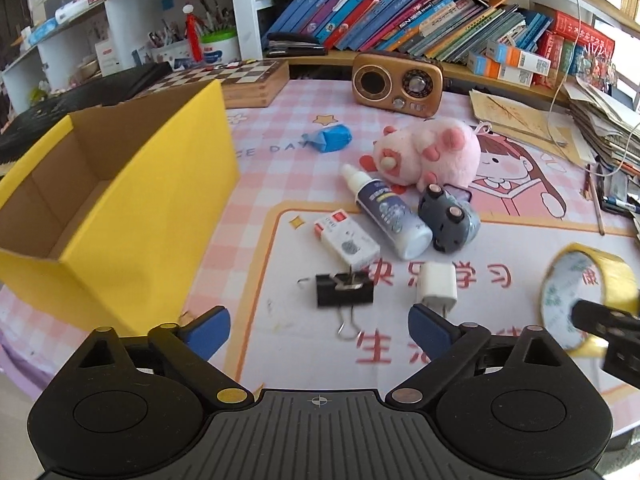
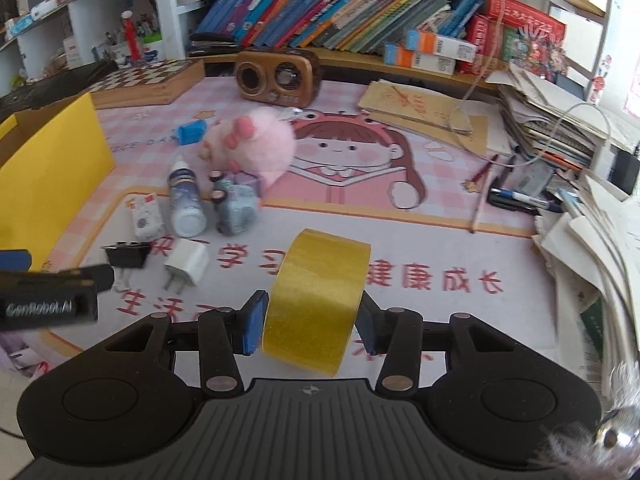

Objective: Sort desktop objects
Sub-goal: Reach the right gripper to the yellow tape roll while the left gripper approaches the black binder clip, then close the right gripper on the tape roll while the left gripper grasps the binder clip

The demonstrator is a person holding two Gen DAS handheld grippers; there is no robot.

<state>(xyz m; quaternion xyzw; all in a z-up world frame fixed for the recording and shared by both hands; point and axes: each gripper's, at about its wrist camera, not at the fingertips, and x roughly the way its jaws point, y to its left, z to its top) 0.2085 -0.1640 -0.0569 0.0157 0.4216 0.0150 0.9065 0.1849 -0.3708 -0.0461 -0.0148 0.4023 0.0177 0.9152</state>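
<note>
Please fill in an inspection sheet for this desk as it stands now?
Surface: pink printed desk mat, crowded.
Job's things: yellow box open, nothing seen inside; tape roll, binder clip, white charger plug, bottle, toy car, small carton, pink plush, blue sharpener.
Clutter: radio, chessboard, paper stacks, pens.
Grippers: left gripper open, empty; right gripper fingers clamped on the tape roll.
Cables: thin white cord over the papers.
Surroundings: bookshelf.
</note>
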